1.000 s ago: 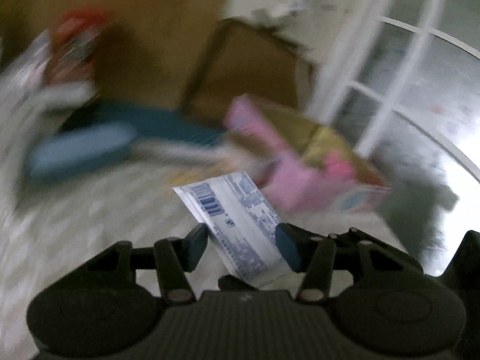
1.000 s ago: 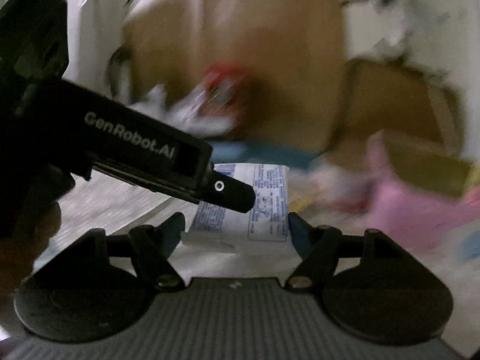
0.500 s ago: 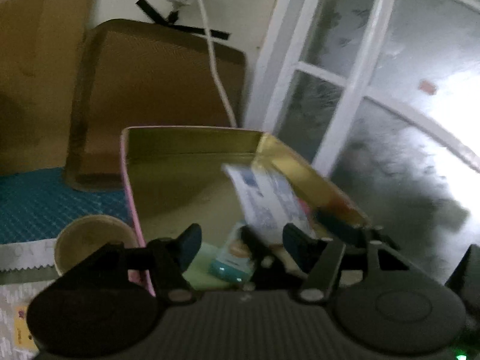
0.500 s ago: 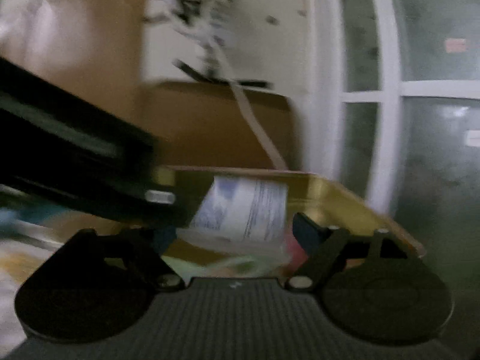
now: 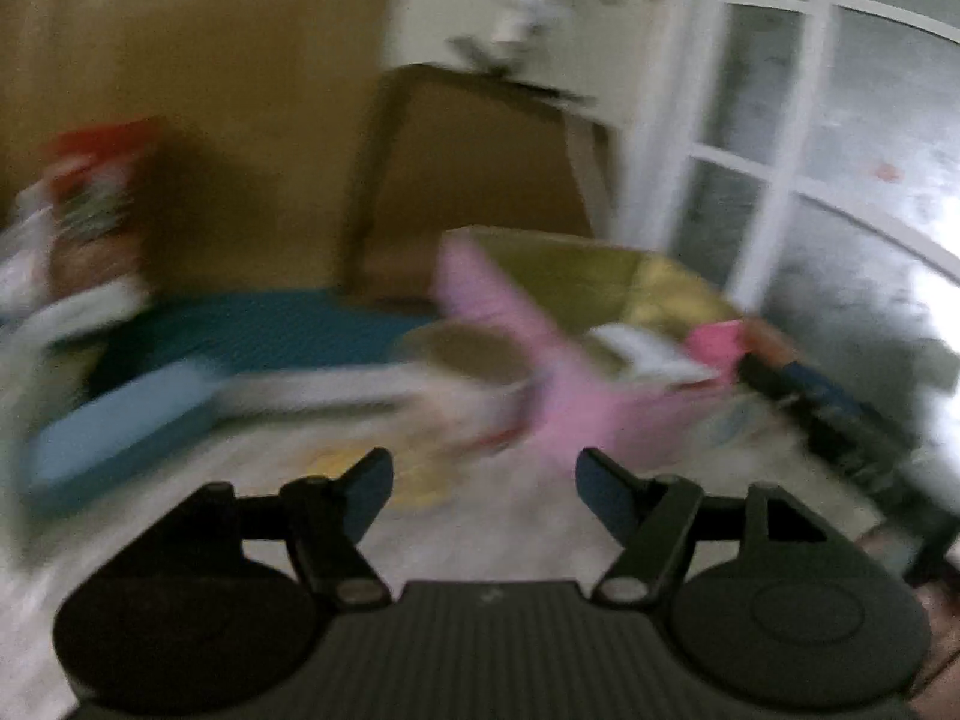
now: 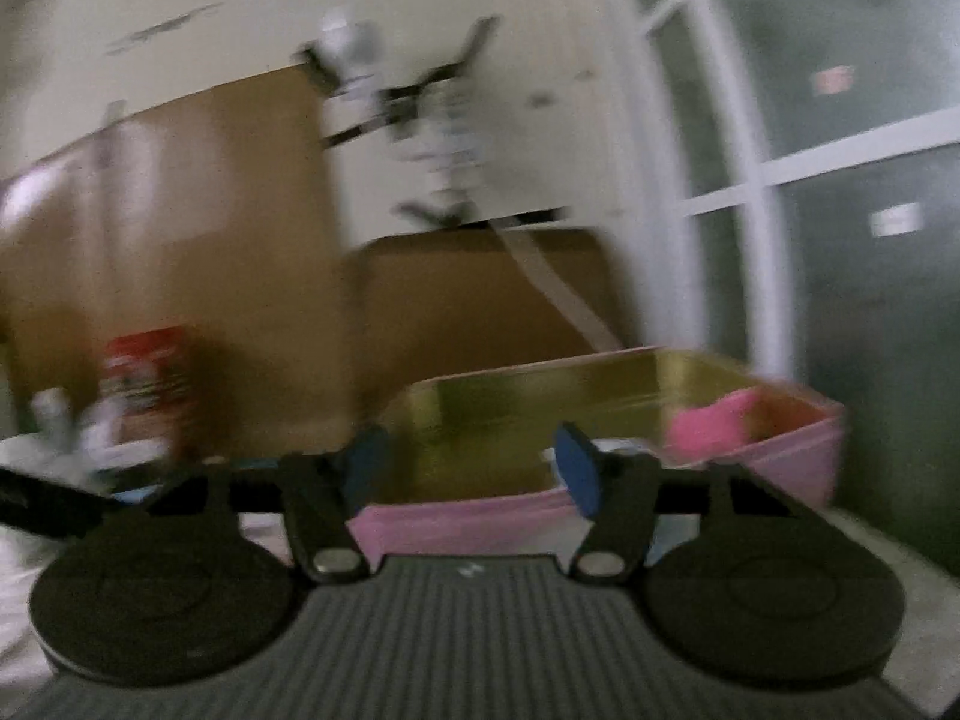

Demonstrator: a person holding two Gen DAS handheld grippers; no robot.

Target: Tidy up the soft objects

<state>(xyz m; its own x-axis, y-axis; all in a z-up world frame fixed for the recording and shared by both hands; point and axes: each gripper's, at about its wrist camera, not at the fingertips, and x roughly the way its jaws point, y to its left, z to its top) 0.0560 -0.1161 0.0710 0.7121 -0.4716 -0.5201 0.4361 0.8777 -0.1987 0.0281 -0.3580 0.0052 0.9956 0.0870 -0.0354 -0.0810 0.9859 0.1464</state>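
The views are blurred by motion. A pink tin box point(image 5: 564, 408) with a gold inside stands on the pale table. In it lie a white printed packet point(image 5: 636, 354) and a pink item point(image 5: 714, 342). My left gripper point(image 5: 485, 468) hangs back from the box, jaws opening, nothing between them. In the right wrist view the box point(image 6: 480, 516) is close ahead, with the pink item point(image 6: 708, 426) and a bit of the white packet point(image 6: 624, 447) inside. My right gripper point(image 6: 469, 450) is level at the box's near wall, jaws closing, pads apart, holding nothing.
A teal mat point(image 5: 258, 324), a flat blue thing point(image 5: 120, 420) and a red-topped package point(image 5: 96, 180) lie to the left. A round cup point(image 5: 468, 354) sits beside the box. Brown cardboard point(image 5: 480, 180) leans behind, and a white window frame point(image 5: 780, 180) is at the right.
The left gripper held the white packet, carried it over the box and let it go; now it has drawn back empty with wider jaws. The right gripper's jaws have narrowed.
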